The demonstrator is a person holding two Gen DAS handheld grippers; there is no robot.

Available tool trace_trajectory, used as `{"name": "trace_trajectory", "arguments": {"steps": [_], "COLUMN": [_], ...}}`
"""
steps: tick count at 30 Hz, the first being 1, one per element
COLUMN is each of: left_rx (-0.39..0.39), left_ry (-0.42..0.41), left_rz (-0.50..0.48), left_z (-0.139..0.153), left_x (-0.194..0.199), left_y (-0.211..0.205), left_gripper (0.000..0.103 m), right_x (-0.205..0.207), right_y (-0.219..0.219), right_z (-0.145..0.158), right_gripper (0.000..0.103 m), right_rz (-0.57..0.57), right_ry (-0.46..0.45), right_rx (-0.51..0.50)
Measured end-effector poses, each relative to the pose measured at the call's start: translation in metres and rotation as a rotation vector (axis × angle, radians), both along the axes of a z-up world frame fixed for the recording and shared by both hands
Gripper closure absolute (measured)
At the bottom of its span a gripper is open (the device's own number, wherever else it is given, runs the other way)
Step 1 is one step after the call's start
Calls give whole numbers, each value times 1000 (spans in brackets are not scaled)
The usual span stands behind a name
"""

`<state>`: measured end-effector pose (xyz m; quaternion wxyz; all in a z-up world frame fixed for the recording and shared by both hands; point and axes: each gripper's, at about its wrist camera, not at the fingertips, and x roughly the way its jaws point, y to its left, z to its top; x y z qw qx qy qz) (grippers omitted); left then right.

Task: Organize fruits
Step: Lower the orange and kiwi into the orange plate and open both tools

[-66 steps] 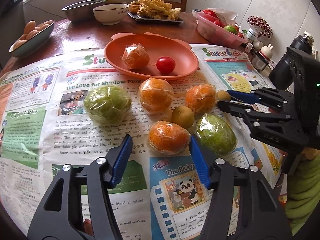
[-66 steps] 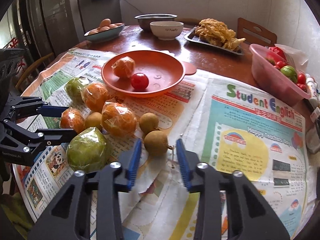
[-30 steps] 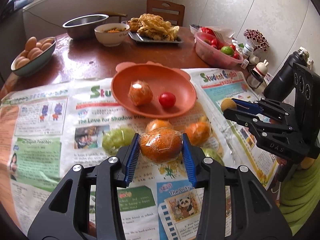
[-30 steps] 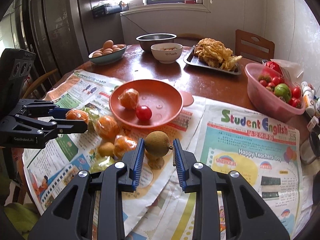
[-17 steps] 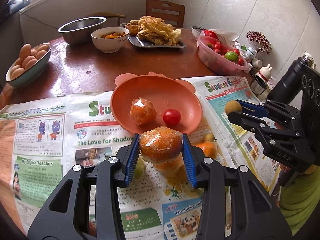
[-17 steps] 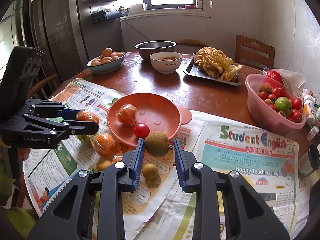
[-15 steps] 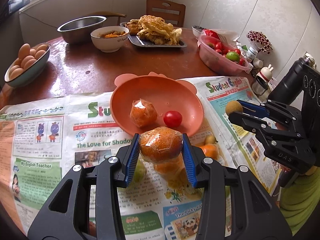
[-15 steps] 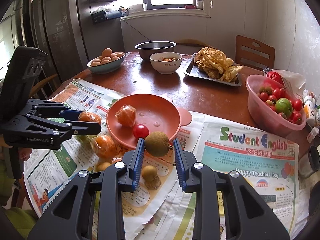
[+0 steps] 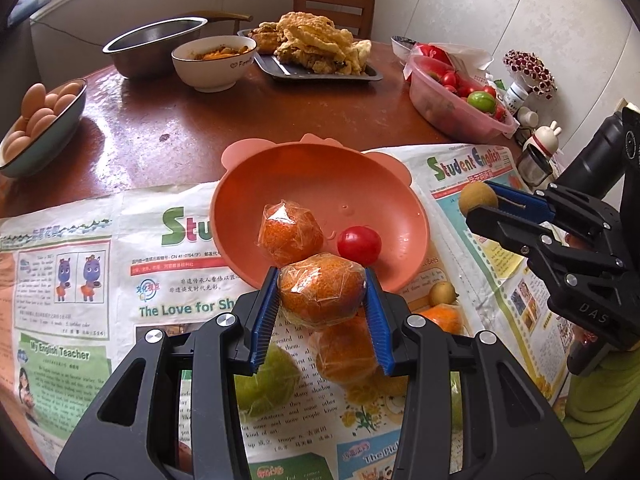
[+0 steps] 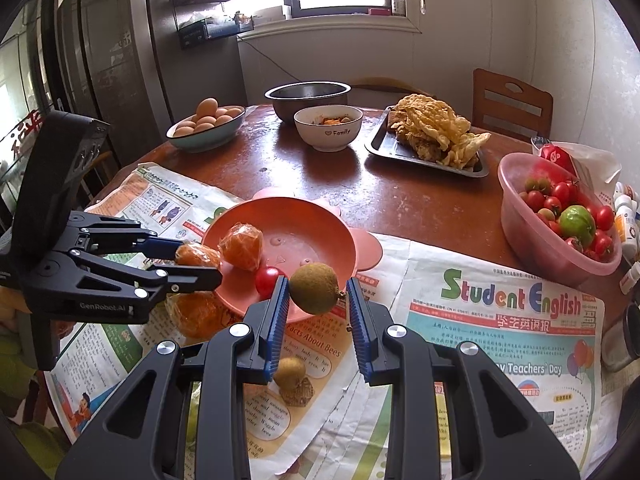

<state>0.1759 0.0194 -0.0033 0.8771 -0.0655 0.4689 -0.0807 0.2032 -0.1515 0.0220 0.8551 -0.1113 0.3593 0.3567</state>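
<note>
Both grippers have carried their fruit off the newspaper [image 9: 100, 280] toward the plate [image 9: 392, 196] since the earlier frames, when the jaws sat open around fruit still lying on the paper. Left gripper [image 9: 322, 292] is clamped on a wrapped orange [image 9: 322, 294], held up at the plate's near rim. Right gripper [image 10: 318, 290] is clamped on a small brown fruit [image 10: 315, 288], also at the near rim, seen just right of the tomato [image 10: 267, 280].

On the plate already: one wrapped orange [image 9: 290, 232] and the tomato. On the paper below the left gripper: another wrapped orange [image 9: 344, 352], a green fruit [image 9: 264, 380], a part-hidden orange [image 9: 444, 318] and a small brown fruit [image 9: 442, 292]. Right wrist view shows one more small brown fruit [image 10: 290, 372] on the paper near an empty-looking husk.

Step in hand, as I read it: transport, both loads about to go into the plate.

Next move calls for: advance each load over the plate's free area, lower, then open. Left should drop clear of the orange and tomato; the right side and back of the plate look free. Round fruit may roll, so release low. The grippers are near each other, so stagger the drops.
</note>
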Motion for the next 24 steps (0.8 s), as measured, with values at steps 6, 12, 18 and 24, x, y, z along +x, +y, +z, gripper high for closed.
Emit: {"name": "trace_trajectory", "arguments": {"steps": [6, 12, 18, 24], "left_rx": [8, 12, 21, 27], "left_ry": [1, 10, 16, 20], "left_rz": [6, 1, 6, 10], "left_z": [-2, -6, -10, -12], "left_x": [8, 15, 19, 27], "left_y": [2, 2, 3, 5], "left_gripper": [70, 70, 70, 70], "right_x": [8, 19, 29, 38], "right_y": [7, 17, 24, 32], "right_z": [-3, -12, -21, -27], "right_gripper": [75, 75, 75, 75], "right_rz": [14, 29, 34, 47], "right_ry": [11, 31, 53, 72], "right_rx": [-1, -13, -26, -33]}}
